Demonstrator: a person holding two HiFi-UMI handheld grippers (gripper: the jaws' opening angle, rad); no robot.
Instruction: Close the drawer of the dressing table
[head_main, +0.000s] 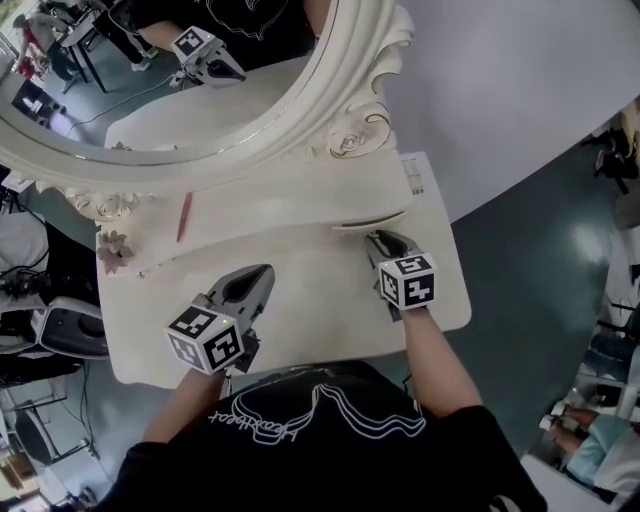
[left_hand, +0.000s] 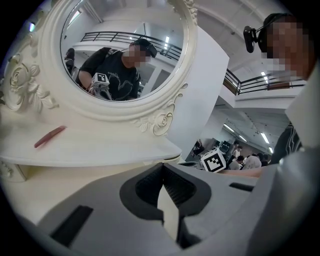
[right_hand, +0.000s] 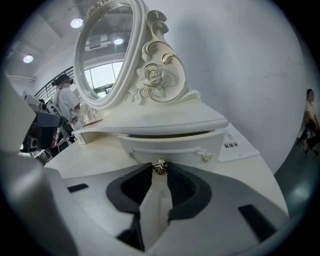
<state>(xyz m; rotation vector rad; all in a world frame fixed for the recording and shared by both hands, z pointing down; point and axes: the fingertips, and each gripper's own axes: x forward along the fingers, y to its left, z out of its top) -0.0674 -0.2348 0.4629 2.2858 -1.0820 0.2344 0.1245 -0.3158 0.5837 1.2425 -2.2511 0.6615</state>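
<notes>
One drawer (right_hand: 170, 142) ajar, its single knob (right_hand: 159, 165) grasped by right tongs (right_hand: 160, 170), left tongs (left_hand: 162, 170) clenched on nothing, one mirror (left_hand: 125, 55)

Operator wears a black short-sleeved T-shirt (head_main: 310, 440) with a white line print. Left gripper (head_main: 263, 272) and right gripper (head_main: 377, 238): grey shells, black ribbed fingers (right_hand: 182, 187), and one white cube (head_main: 205, 340) each, bearing black square markers.

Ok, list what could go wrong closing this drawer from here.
The right tongs pinch the small knob only at their very tips, so a push may slip off it. A hard shove on the drawer could jolt the shelf and roll the red stick.
</notes>
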